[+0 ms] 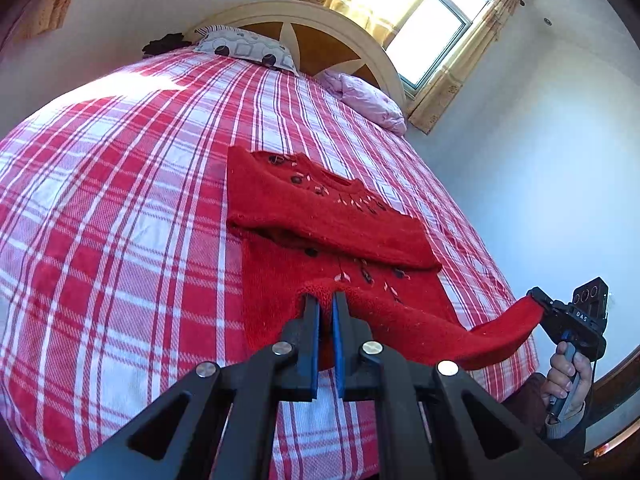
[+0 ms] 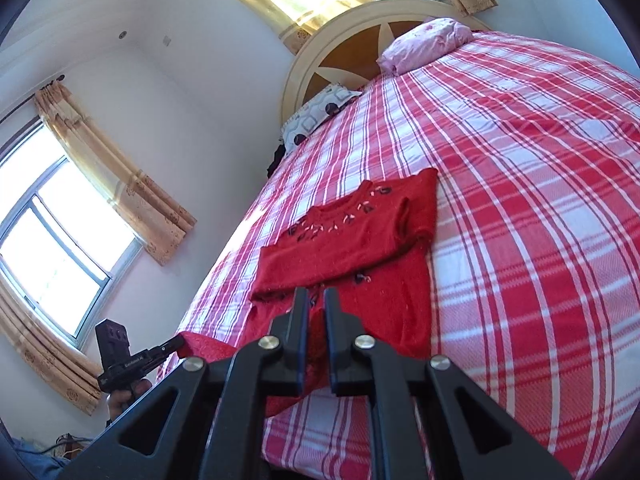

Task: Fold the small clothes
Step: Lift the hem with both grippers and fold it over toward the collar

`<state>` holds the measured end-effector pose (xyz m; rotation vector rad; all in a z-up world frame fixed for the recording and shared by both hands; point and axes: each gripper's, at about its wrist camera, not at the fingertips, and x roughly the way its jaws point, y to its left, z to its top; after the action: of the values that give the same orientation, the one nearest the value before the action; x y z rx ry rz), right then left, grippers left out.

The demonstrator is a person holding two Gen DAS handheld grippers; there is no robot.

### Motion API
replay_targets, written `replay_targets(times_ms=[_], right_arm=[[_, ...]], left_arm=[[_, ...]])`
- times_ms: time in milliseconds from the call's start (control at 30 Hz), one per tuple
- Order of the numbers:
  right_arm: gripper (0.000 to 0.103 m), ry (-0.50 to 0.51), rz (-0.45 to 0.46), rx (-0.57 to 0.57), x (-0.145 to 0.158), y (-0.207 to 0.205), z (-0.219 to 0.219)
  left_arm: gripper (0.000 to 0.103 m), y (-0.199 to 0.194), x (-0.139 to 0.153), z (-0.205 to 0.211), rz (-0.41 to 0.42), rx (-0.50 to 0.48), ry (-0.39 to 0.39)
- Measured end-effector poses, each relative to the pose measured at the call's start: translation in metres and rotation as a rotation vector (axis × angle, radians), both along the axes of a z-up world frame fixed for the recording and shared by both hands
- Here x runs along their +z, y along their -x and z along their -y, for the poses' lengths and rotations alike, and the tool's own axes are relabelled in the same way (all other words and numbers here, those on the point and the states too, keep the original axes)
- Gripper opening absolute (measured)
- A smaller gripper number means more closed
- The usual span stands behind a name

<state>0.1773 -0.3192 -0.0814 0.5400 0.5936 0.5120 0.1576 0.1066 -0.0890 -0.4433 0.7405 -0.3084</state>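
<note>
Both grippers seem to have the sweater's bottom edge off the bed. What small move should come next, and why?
Probably carry the hem forward toward the collar together. The left gripper and right gripper each pinch the red sweater, whose sleeves already lie folded across its chest.

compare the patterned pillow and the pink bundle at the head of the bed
The patterned pillow is white with dark circles and lies fairly flat and smooth; the pink bundle is plain pale pink, crumpled and lumpy. Both lie on the plaid bedspread by the headboard.
</note>
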Motion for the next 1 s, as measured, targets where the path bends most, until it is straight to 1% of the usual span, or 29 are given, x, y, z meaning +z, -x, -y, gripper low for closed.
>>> replay_targets(times_ms=[100,133,267,367,400,433,467,500,567,600,633,667,733,767,800,833,867,933,1000], right_arm=[[0.011,-0.004,-0.002,-0.008,0.007,-0.018,0.001],[0.009,-0.007,-0.003,-0.012,0.009,-0.024,0.001],[0.009,-0.023,-0.015,-0.034,0.017,-0.050,0.005],[0.009,-0.016,-0.037,-0.033,0.021,-0.073,0.004],[0.009,0.002,-0.047,-0.016,0.020,-0.080,0.001],[0.012,0.038,-0.041,-0.021,0.021,-0.081,-0.003],[0.012,0.100,-0.029,-0.029,0.020,-0.079,-0.008],[0.013,0.149,-0.023,-0.013,0.017,-0.076,-0.015],[0.031,0.212,-0.037,0.033,0.006,-0.067,-0.025],[0.054,0.238,-0.049,0.054,-0.002,-0.061,-0.029],[0.059,0.267,-0.063,0.077,-0.010,-0.051,-0.033],[0.059,0.313,-0.062,0.095,-0.016,-0.040,-0.039],[0.059,0.442,-0.034,0.162,-0.027,-0.015,-0.056],[0.059,0.466,-0.067,0.223,-0.036,-0.005,-0.064],[0.058,0.429,-0.149,0.288,-0.047,0.001,-0.068],[0.058,0.391,-0.212,0.312,-0.055,0.004,-0.069],[0.058,0.363,-0.262,0.317,-0.063,0.009,-0.068],[0.058,0.358,-0.331,0.318,-0.075,0.017,-0.068],[0.059,0.333,-0.369,0.318,-0.085,0.021,-0.067]], left_arm=[[0.005,-0.010,0.005,-0.004,0.007,0.008,0.001],[0.005,-0.016,0.007,-0.005,0.009,0.011,-0.003],[0.005,-0.042,0.014,-0.007,0.011,0.017,-0.017],[0.005,-0.059,0.012,-0.004,0.000,0.015,-0.026],[0.005,-0.062,0.010,-0.004,-0.009,0.017,-0.028],[0.005,-0.066,0.006,-0.003,-0.020,0.015,-0.025],[0.005,-0.067,0.002,-0.003,-0.032,0.012,-0.021],[0.005,-0.069,-0.001,-0.003,-0.040,0.013,-0.021],[0.005,-0.069,-0.009,-0.006,-0.055,0.013,-0.010],[0.005,-0.069,-0.011,-0.008,-0.060,0.015,-0.005],[0.005,-0.068,-0.013,-0.011,-0.065,0.020,-0.001],[0.005,-0.068,-0.014,-0.013,-0.068,0.023,0.000],[0.005,-0.069,-0.016,-0.016,-0.076,0.029,0.001],[0.005,-0.068,-0.016,-0.017,-0.076,0.032,-0.002],[0.005,-0.068,-0.016,-0.017,-0.075,0.033,-0.003],[0.005,-0.067,-0.015,-0.017,-0.070,0.033,-0.003],[0.005,-0.065,-0.014,-0.017,-0.065,0.034,-0.005],[0.005,-0.063,-0.013,-0.016,-0.056,0.035,-0.010],[0.005,-0.061,-0.013,-0.015,-0.051,0.035,-0.012]])
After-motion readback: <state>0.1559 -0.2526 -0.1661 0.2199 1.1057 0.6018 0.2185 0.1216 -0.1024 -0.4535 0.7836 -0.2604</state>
